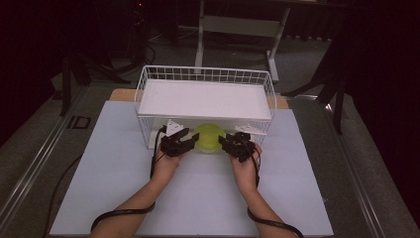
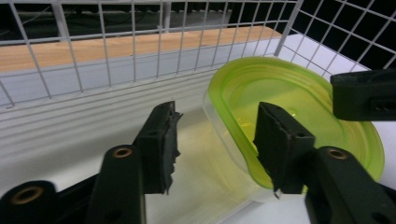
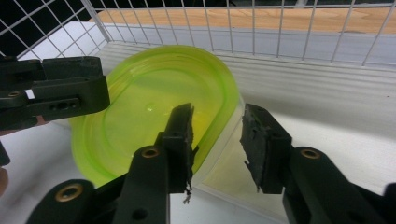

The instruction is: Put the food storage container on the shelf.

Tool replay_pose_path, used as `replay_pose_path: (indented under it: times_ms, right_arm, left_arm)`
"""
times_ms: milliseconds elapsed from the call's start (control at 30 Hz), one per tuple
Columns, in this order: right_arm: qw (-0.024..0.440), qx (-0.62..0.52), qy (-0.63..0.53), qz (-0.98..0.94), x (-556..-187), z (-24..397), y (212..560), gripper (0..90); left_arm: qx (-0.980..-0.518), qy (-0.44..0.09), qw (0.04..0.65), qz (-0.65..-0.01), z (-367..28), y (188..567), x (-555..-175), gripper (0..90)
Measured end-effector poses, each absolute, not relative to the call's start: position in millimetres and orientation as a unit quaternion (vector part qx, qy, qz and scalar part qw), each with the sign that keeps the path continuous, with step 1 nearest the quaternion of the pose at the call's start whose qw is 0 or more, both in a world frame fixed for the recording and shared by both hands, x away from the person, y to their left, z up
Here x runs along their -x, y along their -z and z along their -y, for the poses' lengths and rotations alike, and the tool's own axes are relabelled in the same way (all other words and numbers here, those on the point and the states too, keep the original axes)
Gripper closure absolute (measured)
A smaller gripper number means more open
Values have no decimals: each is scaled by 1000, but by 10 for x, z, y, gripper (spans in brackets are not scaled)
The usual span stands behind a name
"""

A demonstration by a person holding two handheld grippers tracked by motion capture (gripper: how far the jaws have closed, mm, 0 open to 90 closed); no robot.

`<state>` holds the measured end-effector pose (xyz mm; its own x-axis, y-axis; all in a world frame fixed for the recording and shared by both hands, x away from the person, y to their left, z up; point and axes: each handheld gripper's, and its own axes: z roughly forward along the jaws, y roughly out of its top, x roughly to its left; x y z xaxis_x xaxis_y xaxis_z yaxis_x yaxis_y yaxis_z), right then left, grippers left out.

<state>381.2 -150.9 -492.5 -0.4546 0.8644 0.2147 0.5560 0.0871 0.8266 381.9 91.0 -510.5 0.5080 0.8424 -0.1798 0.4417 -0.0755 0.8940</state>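
- 2 forearms come in from the near edge of the white counter [image 1: 119, 198], cables trailing from both grippers.
- The left gripper [image 1: 179, 142] has its jaws spread wide astride the left rim of a green-lidded clear container [image 1: 209, 138], one jaw outside, one over the lid, not pressing it.
- The right gripper [image 1: 237, 144] has its jaws wide astride the right rim the same way.
- The container sits on the counter in the lower level of a white wire rack [image 1: 205, 101], under its white shelf [image 1: 203, 98].

Lime-green container [image 1: 209, 138], white wire basket [image 1: 148, 78]
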Motion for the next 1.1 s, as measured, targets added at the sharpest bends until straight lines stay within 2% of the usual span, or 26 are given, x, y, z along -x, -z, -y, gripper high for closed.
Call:
replay_pose_path:
  times_ms: [267, 533, 633, 733, 867, 1033, 1100]
  right_arm:
    - [180, -481, -471, -717, -3746, 1516, 4881, 569]
    - [188, -456, -475, -729, -3566, 1484, 4768, 564]
    - [181, -446, -480, -734, -3464, 1467, 4739, 565]
    - [171, -431, -483, -742, -3372, 1448, 4732, 592]
    - [164, -414, -482, -755, -3278, 1421, 4752, 611]
    - [151, -417, -480, -757, -3240, 1403, 4855, 618]
    - [156, -421, -473, -758, -3237, 1390, 4902, 696]
  left_arm:
    - [-696, -192, 512, -466, -956, 5095, -3756, 414]
    - [-707, -168, 519, -449, -1072, 5007, -3574, 162]
    - [-710, -165, 531, -433, -1114, 4982, -3472, 140]
    - [-714, -158, 543, -413, -1146, 4965, -3361, 29]
    - [-718, -127, 561, -392, -1223, 4950, -3196, 21]
    - [-727, -136, 564, -367, -1311, 4910, -2954, 21]
    - [-726, -141, 566, -365, -1347, 4905, -2872, 21]
